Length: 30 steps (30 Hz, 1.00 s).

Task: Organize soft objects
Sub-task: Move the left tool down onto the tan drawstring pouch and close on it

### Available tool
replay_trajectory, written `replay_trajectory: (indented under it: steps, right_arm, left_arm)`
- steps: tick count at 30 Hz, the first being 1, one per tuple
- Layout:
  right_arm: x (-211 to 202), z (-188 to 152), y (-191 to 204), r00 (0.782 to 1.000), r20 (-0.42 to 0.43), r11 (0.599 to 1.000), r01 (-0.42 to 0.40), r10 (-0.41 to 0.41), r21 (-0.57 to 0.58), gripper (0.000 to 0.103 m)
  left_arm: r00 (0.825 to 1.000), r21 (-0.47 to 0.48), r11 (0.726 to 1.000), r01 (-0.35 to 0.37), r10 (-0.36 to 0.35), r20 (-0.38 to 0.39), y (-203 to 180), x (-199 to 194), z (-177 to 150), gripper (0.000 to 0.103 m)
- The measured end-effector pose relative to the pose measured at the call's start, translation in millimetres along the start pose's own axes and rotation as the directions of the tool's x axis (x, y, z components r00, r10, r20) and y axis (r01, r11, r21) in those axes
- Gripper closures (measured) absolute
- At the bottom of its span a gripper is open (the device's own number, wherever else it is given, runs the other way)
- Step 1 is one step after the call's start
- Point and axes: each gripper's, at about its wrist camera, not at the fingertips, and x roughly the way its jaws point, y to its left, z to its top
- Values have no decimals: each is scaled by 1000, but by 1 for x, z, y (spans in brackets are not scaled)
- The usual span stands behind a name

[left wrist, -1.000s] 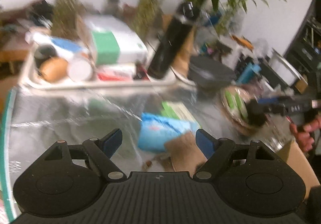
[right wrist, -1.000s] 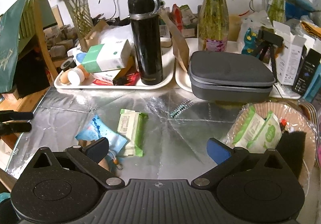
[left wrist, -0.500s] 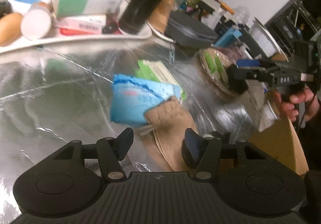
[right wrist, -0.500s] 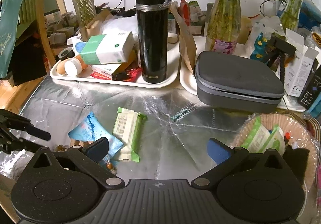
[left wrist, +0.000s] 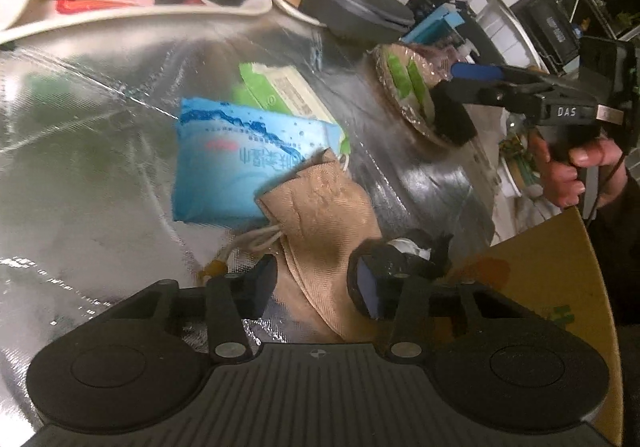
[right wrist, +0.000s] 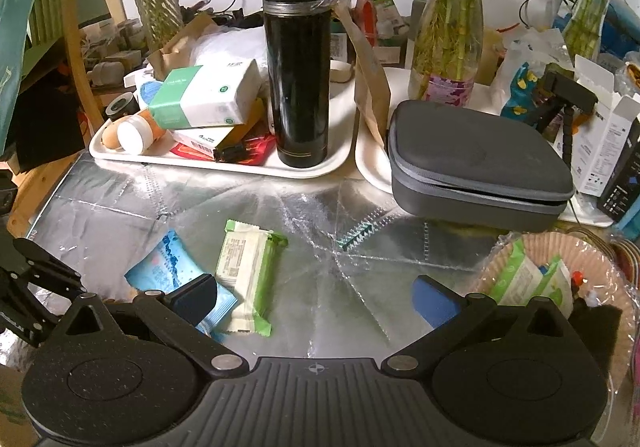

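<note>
1. Done, as far as can be judged: two green packets [right wrist: 532, 279] already lie in the lined basket [right wrist: 612, 267] at the right side of the bench [right wrist: 320, 247].
2. Left on the bench: a blue packet [left wrist: 240, 163], a green-and-white packet [right wrist: 250, 275] just beside it, and a tan drawstring pouch [left wrist: 324, 231] whose top lies over the blue packet's corner.
3. The left tongs [left wrist: 316, 283] are low over the pouch, their jaws narrowed to either side of its lower end. Whether they pinch it yet, I cannot tell.
4. The right tongs [right wrist: 320, 299] hang wide and empty above the foil between the packets and the basket.
5. By my reckoning the task is under halfway: three soft things appear unsorted, the pouch likely next for the basket.
</note>
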Motion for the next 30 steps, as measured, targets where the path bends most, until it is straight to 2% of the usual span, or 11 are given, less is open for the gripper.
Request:
replay_trajectory:
  steps: [3, 8, 14, 17, 19, 20, 24, 30]
  right_arm:
    - [3, 0, 0, 1000, -8, 1000, -5, 5, 0, 0]
    - [5, 1, 0, 1000, -10, 1000, 1, -1, -2, 0]
    - [5, 1, 2, 1000, -13, 1000, 1, -1, -9, 0]
    - [7, 1, 3, 1000, -17, 1000, 0, -1, -14, 0]
    - [7, 1, 4, 1000, -18, 1000, 3, -3, -16, 0]
    - [7, 1, 4, 1000, -19, 1000, 5, -5, -16, 0]
    - [9, 1, 5, 1000, -22, 1000, 8, -9, -18, 0]
    - [14, -1, 6, 1000, -17, 999, 6, -6, -34, 0]
  left_arm:
    - [1000, -15, 1000, 5, -5, -19, 4, 9, 2, 68]
    - [1000, -48, 999, 18, -18, -13, 7, 13, 7, 71]
    - [1000, -108, 994, 17, -17, 1, 12, 18, 11, 82]
    - [1000, -125, 992, 15, -14, 10, 13, 18, 11, 84]
    - [1000, -113, 994, 13, -11, 17, 11, 19, 10, 89]
    - [1000, -100, 995, 14, -12, 22, 8, 19, 9, 97]
    - [998, -37, 999, -10, 12, 66, -3, 9, 7, 99]
    - [986, -32, 997, -67, 71, 153, -10, -16, 5, 100]
